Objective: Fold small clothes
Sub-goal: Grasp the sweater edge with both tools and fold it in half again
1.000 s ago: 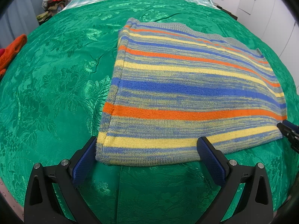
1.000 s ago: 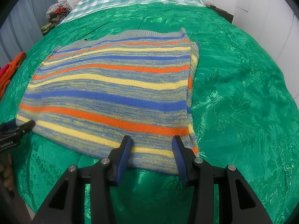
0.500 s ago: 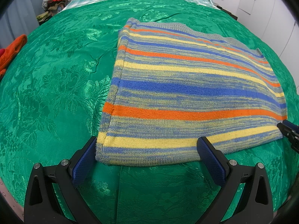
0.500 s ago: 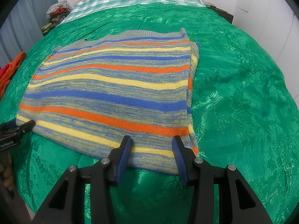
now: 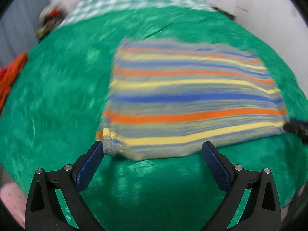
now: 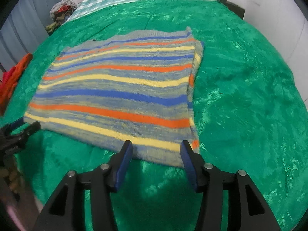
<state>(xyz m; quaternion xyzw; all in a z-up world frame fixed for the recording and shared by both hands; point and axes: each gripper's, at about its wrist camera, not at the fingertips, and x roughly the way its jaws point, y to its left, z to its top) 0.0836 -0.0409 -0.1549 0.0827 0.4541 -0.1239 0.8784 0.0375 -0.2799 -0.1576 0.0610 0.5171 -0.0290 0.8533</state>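
Knitwear like your striped sweater (image 6: 119, 94) looked soft and floppy, so both spread grippers, left gripper (image 5: 152, 150) and right gripper (image 6: 156, 148), faced its 6 o'clock hem corners, pinching nothing.

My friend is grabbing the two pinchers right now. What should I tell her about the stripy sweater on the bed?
Left gripper: open, holding nothing, at the near left corner of the striped sweater, which looks a little lifted there; the view is blurry.
Right gripper: open, holding nothing, with the sweater's near hem between its fingers by the right corner.
The sweater lies flat on the green bedspread, with a layer already folded in along its right side.
Left to do: probably pinch both near corners and fold the near hem up toward the far edge.
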